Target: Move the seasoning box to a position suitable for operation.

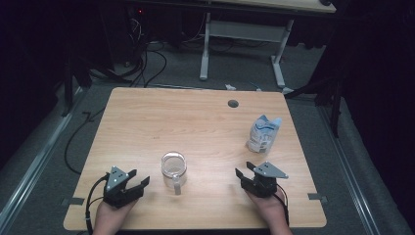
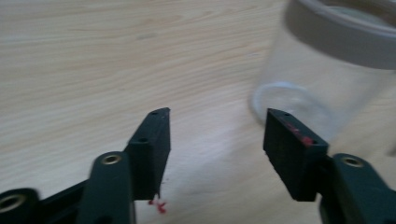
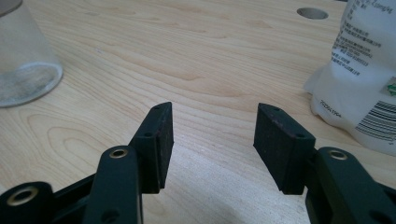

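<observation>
From above, a clear glass pitcher (image 1: 174, 169) stands upright on the wooden surface (image 1: 195, 122), near the front edge and about midway along it, its handle turned toward the person. The left gripper (image 1: 140, 180) rests at the front left corner, just beside the pitcher but not touching it, its fingers parted with nothing between them. The right gripper (image 1: 244, 171) rests toward the front right corner, well apart from the pitcher, fingers likewise spread and empty. A white printed bag (image 1: 263, 133) stands near the right edge, just beyond the right gripper, and a round cable hole (image 1: 233, 104) sits close to the far edge. In the left gripper view, the left gripper (image 2: 217, 126) shows its fingers (image 2: 152, 144) open with only bare wood in the gap; the pitcher (image 2: 322, 79) rises blurred just past the right-hand tip, apart from it as far as I can tell. In the right gripper view, the right gripper (image 3: 214, 121) has its fingers (image 3: 280, 144) held wide over bare wood, gripping nothing; the pitcher (image 3: 25, 60) stands off at the upper left, the bag (image 3: 362, 74) close at the right, and the cable hole (image 3: 312, 13) lies at the far edge.
</observation>
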A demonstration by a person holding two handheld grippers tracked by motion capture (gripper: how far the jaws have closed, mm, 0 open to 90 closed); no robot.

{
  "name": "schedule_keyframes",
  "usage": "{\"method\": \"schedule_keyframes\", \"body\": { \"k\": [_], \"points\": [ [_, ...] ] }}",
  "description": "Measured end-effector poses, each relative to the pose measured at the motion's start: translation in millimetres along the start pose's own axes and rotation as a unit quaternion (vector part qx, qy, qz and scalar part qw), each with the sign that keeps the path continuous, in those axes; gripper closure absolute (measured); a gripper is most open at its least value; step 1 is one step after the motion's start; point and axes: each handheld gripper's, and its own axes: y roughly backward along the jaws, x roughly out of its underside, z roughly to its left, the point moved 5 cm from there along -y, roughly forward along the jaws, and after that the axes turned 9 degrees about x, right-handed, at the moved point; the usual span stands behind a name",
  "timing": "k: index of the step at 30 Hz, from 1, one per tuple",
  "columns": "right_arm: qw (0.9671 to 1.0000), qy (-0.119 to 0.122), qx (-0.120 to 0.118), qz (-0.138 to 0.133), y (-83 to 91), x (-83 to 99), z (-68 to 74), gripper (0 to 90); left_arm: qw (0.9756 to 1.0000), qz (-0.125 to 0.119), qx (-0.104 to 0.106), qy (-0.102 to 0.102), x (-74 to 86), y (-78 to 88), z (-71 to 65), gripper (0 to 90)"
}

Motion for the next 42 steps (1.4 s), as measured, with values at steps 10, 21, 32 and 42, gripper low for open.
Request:
{"method": "schedule_keyframes", "body": {
  "k": [10, 21, 32, 42],
  "points": [
    [0.9998, 0.010, -0.019, -0.002, -0.3, 2.3, 9.7, 53.2, 0.9984, 0.005, 0.052, -0.021, 7.9, -15.5, -52.6, 84.6],
    [0.9997, 0.013, -0.020, -0.003, 3.4, 4.1, 6.9, 59.2, 0.9972, -0.023, 0.069, -0.018, -1.3, -6.1, -77.1, 89.9],
    [0.9997, 0.012, -0.021, -0.003, 3.3, 4.5, 10.0, 60.0, 0.9932, -0.007, 0.107, -0.045, -5.7, -30.9, -116.2, 89.9],
    [0.9997, 0.014, -0.020, -0.001, 1.6, 5.9, 10.9, 60.0, 0.9961, 0.006, 0.072, -0.050, -2.7, -42.4, -109.6, 89.9]
  ]
}}
